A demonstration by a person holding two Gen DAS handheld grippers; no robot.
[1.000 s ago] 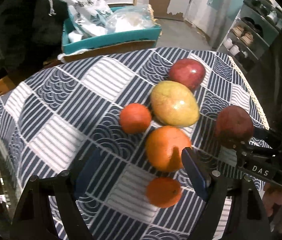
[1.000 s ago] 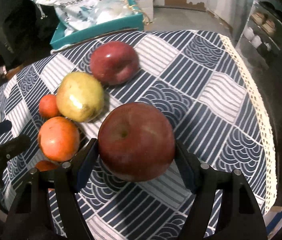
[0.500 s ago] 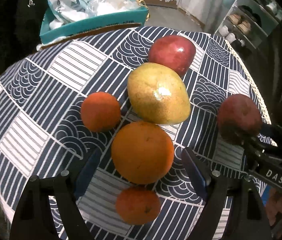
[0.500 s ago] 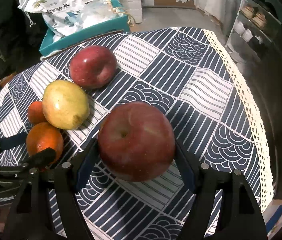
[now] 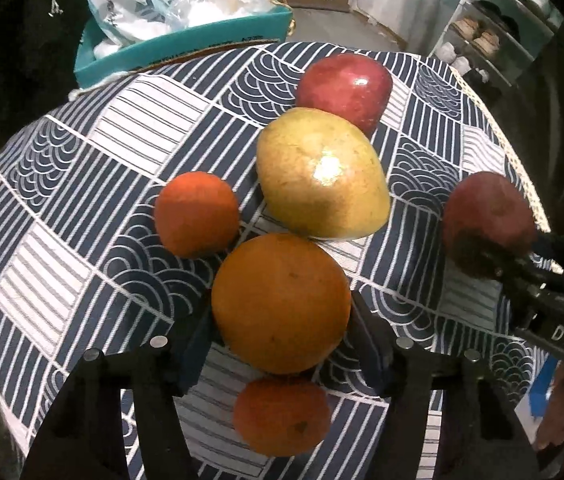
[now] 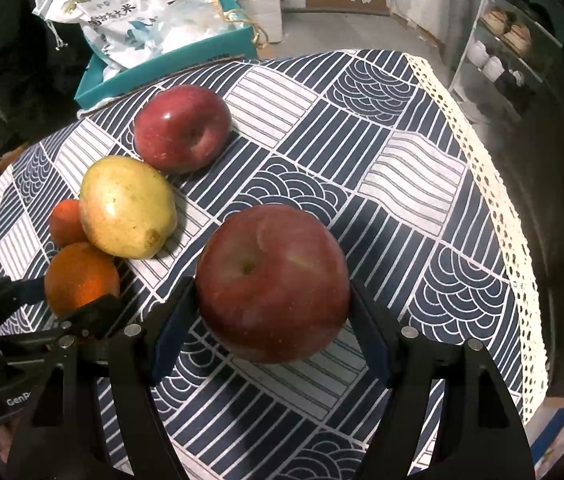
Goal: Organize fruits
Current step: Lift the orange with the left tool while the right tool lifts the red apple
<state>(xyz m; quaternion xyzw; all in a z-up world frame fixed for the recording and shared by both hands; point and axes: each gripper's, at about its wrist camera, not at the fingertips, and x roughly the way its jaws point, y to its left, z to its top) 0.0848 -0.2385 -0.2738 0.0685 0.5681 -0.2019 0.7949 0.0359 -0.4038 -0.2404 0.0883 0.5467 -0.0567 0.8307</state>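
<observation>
The right gripper holds an apple clear of the cloth, probably to join the other apple. The left gripper clasps the big orange among its group.

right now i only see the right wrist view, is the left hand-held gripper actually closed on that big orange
observer: yes. The left wrist view shows the left hand-held gripper with one pad pressed against each side of the large orange.
operator: anything near it that i can't see from here
observer: a smaller orange sits on the tablecloth right below the held one, between the gripper's two arms. Your view does not show it.
</observation>
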